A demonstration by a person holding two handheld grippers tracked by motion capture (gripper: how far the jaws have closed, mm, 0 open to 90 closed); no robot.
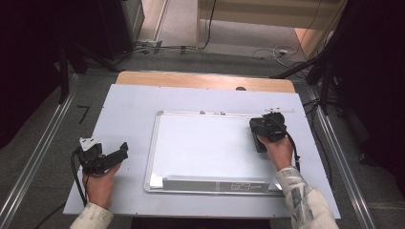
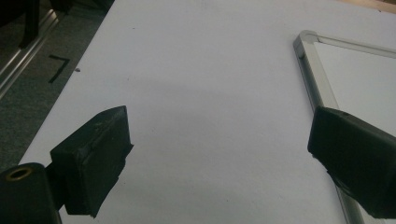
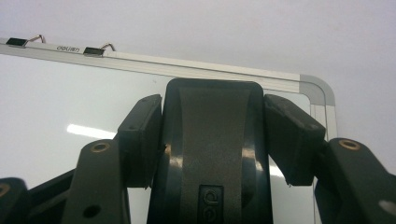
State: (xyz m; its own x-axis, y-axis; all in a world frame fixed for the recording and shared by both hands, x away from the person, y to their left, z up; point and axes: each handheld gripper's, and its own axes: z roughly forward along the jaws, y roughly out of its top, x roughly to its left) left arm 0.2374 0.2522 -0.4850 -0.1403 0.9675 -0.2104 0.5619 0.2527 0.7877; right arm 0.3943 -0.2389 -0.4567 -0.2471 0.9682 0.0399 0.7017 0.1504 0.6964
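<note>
A whiteboard (image 1: 205, 143) with a silver frame lies flat on the pale table sheet. Its right part carries a black eraser (image 3: 215, 140), and my right gripper (image 1: 267, 128) is shut on it, one jaw on each side of its body. In the right gripper view the eraser's top end reaches close to the whiteboard's far frame (image 3: 196, 69). My left gripper (image 1: 112, 155) rests over the bare sheet left of the board, jaws wide apart with nothing between them. In the left gripper view its gripper (image 2: 219, 154) faces the whiteboard's corner (image 2: 306, 39).
The pale sheet (image 1: 129, 109) covers a wooden table (image 1: 205, 80). Two small clips (image 3: 28, 41) sit on the board's far frame. A tray strip (image 1: 215, 183) runs along the board's near edge. Metal rails (image 1: 43, 148), cables and dark stands surround the table on the floor.
</note>
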